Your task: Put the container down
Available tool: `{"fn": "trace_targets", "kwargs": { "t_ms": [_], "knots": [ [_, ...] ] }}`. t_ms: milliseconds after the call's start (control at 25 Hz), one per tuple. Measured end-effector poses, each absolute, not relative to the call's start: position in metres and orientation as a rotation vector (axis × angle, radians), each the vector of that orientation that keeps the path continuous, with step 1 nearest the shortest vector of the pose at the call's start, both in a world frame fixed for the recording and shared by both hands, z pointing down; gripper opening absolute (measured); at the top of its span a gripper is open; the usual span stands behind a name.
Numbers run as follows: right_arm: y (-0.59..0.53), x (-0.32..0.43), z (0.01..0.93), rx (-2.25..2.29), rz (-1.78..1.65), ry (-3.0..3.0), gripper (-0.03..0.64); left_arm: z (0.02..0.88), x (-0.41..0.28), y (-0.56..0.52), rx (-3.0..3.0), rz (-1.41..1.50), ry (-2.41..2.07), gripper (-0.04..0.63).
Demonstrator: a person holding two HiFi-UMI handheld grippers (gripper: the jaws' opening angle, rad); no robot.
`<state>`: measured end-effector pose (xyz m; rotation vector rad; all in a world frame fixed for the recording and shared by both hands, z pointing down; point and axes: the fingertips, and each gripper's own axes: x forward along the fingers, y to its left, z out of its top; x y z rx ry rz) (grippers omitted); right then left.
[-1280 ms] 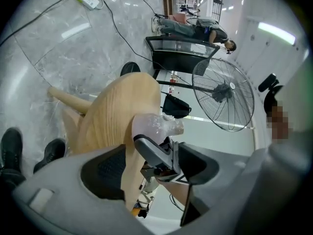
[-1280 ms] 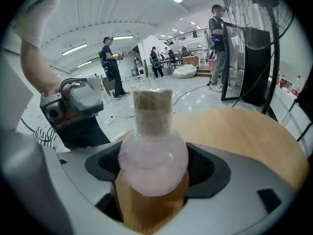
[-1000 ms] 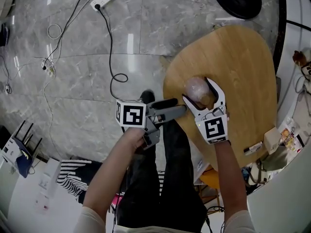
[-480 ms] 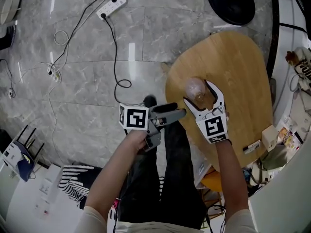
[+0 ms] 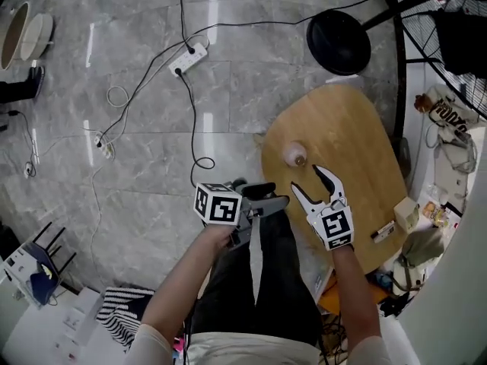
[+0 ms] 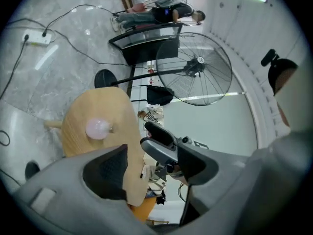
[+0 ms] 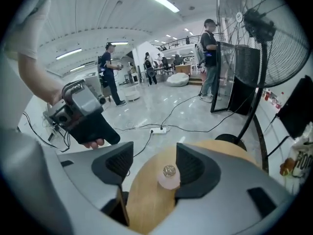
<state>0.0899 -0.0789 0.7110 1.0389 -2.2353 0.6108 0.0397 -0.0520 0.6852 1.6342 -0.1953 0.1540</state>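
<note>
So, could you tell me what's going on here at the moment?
A person is working with handheld tongs in each hand. The pink container stands on the round wooden table, set down and free. The right tongs hover just short of it, their jaws closing on nothing, with the container beyond their tips. The left tongs are held off the table's edge, over the person's lap, open and empty.

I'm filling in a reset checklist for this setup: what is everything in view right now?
table: one, light wood, right of centre
container: one, pale pink, on the table, clear of both grippers
power strip: one, white, on the floor
fan base: one, black, beyond the table
left gripper: one, grey, at the table's edge, jaws apart, empty
right gripper: one, white, over the table, jaws closing, nothing between them
</note>
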Motion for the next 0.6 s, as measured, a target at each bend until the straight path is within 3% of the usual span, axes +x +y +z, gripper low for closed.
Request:
{"fn": "trace_targets", "kwargs": {
  "t_ms": [160,320,600],
  "knots": [
    [-0.066,0.086,0.632,1.126,0.593,-2.240,0.223,0.614,0.034,-0.047,1.775,0.187,-0.202,0.255],
    [-0.042,0.083,0.552,1.229,0.658,-2.242,0.141,0.538,0.029,-0.031,1.887,0.197,-0.216,0.238],
    [-0.010,0.086,0.442,1.412,0.642,-2.238,0.075,0.440,0.022,0.001,2.118,0.291,-0.231,0.150]
  ]
}}
